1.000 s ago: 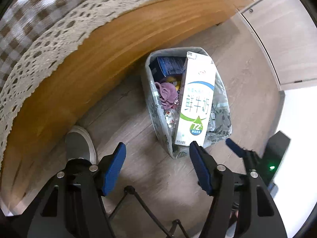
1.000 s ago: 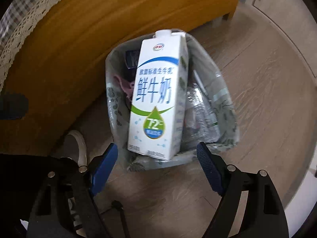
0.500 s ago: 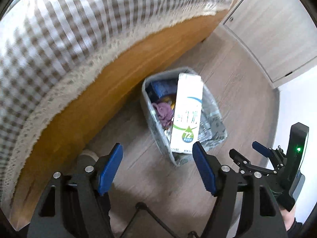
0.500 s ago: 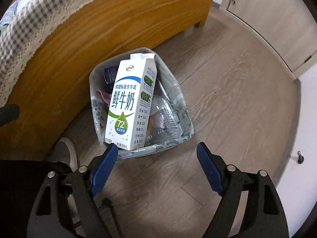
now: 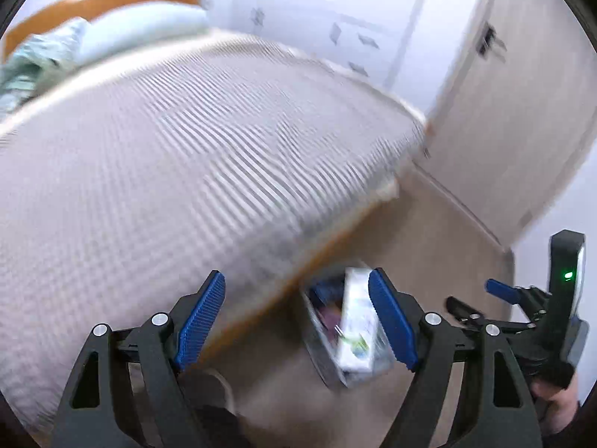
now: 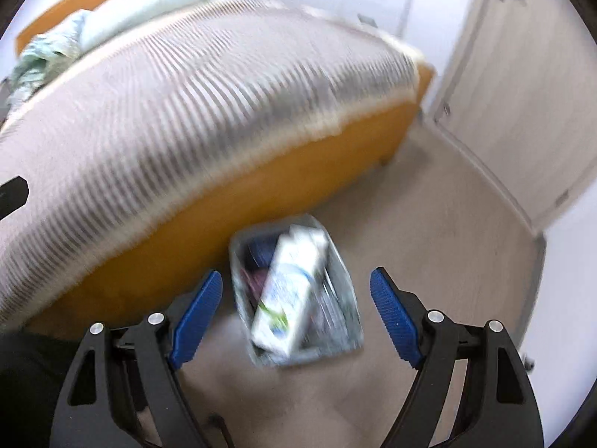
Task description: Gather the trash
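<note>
A grey patterned trash bag (image 6: 345,330) stands open on the wood floor beside the bed. A white milk carton (image 6: 289,291) with green and blue print lies in it on top of other trash. The bag (image 5: 322,358) and carton (image 5: 356,326) also show in the left wrist view, blurred. My left gripper (image 5: 298,317) is open and empty, high above the floor. My right gripper (image 6: 296,317) is open and empty, well above the bag; it also shows at the right edge of the left wrist view (image 5: 500,293).
A bed with a checked cover (image 6: 186,104) and orange wooden frame (image 6: 261,194) fills the left. Pale pillows (image 6: 141,11) lie at its head. A wardrobe door (image 6: 522,93) stands at the right. A shoe (image 5: 216,384) is on the floor below the left gripper.
Both grippers have risen far from the trash bag and tilted up toward the bed; the bag now looks small and low in both views. Both stay open and empty.
</note>
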Demonstrator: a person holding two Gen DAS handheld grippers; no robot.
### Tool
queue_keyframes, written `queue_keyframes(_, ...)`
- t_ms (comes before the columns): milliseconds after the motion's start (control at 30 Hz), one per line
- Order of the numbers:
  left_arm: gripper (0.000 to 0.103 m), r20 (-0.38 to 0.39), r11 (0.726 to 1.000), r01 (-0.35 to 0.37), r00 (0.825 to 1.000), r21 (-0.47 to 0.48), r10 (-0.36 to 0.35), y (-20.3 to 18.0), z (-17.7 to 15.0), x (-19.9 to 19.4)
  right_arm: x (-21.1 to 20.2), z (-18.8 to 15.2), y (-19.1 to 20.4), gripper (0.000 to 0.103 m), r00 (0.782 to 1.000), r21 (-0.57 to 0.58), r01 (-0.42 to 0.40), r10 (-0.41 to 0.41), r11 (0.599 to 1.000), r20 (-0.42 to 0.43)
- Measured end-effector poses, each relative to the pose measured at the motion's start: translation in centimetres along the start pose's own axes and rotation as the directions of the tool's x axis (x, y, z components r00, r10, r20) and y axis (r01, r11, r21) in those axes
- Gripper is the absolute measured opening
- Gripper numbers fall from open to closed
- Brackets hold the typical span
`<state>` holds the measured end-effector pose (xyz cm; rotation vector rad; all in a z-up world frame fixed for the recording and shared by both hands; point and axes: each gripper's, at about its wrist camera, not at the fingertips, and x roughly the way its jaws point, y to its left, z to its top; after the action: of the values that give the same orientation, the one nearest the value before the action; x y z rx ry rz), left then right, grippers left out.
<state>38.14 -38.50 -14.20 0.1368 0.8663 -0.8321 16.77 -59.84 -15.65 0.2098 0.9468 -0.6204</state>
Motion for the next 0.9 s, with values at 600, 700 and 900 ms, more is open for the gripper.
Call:
queue_keyframes(600, 0.095, 0.323, 0.865, -0.444, 0.803, -0.235, 0.501, 31.3, 14.4, -19.1, -7.1, 24.4, 33.4, 0.078, 0.873, -0.341, -0.38, 0.455, 0.86, 0.174)
queue_keyframes(700, 0.095, 0.38, 0.83, -0.484, 0.738, -0.276, 0.557, 35.7, 17.6, -20.7, -7.1, 28.1, 39.0, 0.078, 0.855, -0.375, -0.407, 0.492, 0.833, 0.165)
queue_keyframes(900, 0.096, 0.379, 0.786, -0.509, 0.691, -0.351, 0.616, 44.0, 22.9, -21.4, -5.7, 34.3, 47.4, 0.078, 0.839, -0.383, -0.458, 0.532, 0.802, 0.11)
